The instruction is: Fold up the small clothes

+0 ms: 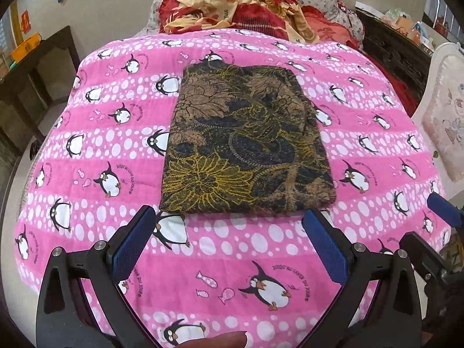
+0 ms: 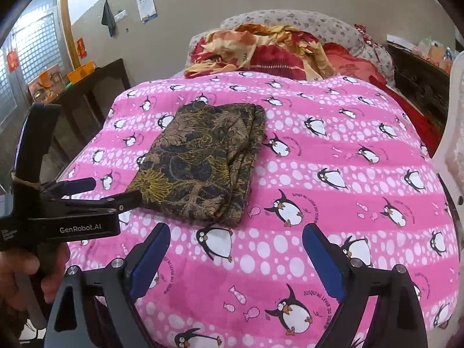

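A bedroom, beige walls, a dark wooden side table (image 2: 95, 87) off to the left, and front and centre a bed under a bright pink quilted cover printed with penguins and white dots (image 1: 232, 249). Up at the headboard end there's a rumpled heap of red and orange floral bedding (image 1: 240, 5) against a grey flowered pillow (image 2: 304, 23).

And there's our garment: a brown, black and mustard-yellow floral-patterned knit cloth (image 1: 246, 145), lying flat on the pink cover as a tidy rectangle, roughly mid-bed. From the right wrist view you can see stacked layers along its right edge (image 2: 246, 156), so it looks already folded over at least once.

Both tools are off it. The left gripper (image 1: 229, 226), blue-padded, hovers just short of the near hem with its jaws spread wide and nothing between them. The right gripper (image 2: 236, 243) is likewise spread wide and empty, hanging near the near right corner.

How will it handle? My read: soft, limp and light, with no stiffness at all, so it will droop and slide wherever it isn't supported. The layers may shear apart if only the top one gets pinched. For another fold, the sensible hold seems to be the two near corners (image 1: 174, 206), one per tool, biting through every layer, then carrying both across together. The springy quilt underneath could let the pads dig in and snag the cover too.
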`<state>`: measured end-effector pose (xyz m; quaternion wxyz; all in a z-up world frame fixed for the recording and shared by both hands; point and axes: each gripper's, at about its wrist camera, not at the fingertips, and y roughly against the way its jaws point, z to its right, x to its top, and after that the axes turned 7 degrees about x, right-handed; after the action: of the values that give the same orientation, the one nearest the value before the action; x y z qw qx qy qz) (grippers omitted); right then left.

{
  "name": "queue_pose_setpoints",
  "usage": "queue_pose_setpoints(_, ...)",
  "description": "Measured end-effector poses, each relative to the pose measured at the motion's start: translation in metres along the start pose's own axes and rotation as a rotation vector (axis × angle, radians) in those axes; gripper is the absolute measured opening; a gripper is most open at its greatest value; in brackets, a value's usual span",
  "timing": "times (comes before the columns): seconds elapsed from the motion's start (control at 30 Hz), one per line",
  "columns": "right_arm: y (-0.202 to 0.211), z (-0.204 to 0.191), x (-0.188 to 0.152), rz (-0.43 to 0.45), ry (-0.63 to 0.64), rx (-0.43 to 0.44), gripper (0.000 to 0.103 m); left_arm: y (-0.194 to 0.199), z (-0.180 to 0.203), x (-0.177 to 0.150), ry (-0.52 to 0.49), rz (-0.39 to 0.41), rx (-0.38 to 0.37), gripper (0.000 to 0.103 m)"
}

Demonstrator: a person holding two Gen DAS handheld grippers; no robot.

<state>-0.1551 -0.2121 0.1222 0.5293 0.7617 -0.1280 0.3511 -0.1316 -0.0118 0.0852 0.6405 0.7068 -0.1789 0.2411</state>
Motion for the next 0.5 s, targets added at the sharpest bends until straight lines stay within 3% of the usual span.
queue_pose_setpoints(0.5, 0.031, -0.016, -0.008, 0.032, 0.04, -0.008, 0.091, 0.024, 0.003, -0.002, 0.004, 0.026, -0.016, 0.102)
